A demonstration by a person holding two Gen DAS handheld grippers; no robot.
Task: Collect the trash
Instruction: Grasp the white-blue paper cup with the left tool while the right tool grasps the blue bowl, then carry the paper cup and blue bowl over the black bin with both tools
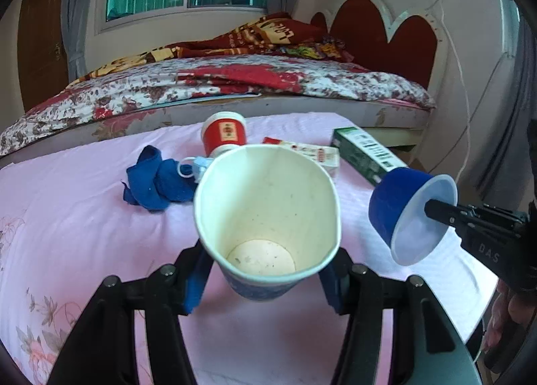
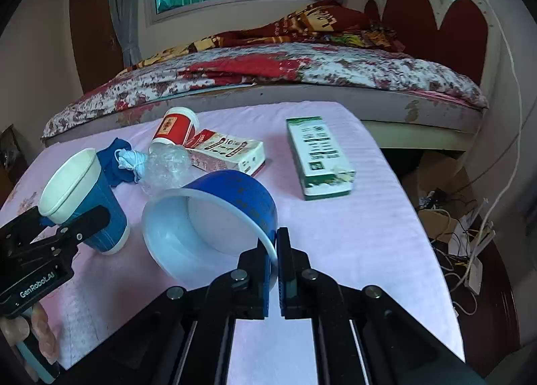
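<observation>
My left gripper (image 1: 268, 281) is shut on a blue paper cup (image 1: 268, 217), squeezing its sides; the empty cup stands just above the pink table cloth, also in the right wrist view (image 2: 87, 204). My right gripper (image 2: 273, 251) is shut on the rim of a blue bowl with a white inside (image 2: 208, 217), held tilted above the table to the right of the cup. The bowl shows at the right of the left wrist view (image 1: 409, 214). Other trash lies behind: a red cup on its side (image 2: 176, 128), a red-white carton (image 2: 231, 152), a green box (image 2: 319, 157), crumpled clear plastic (image 2: 167, 163).
A blue cloth (image 1: 154, 180) and a light blue mask (image 2: 131, 158) lie at the table's back left. The pink-covered table (image 2: 352, 234) ends at the right, with cables and boxes on the floor (image 2: 453, 217) beyond. A bed (image 2: 268, 73) stands behind the table.
</observation>
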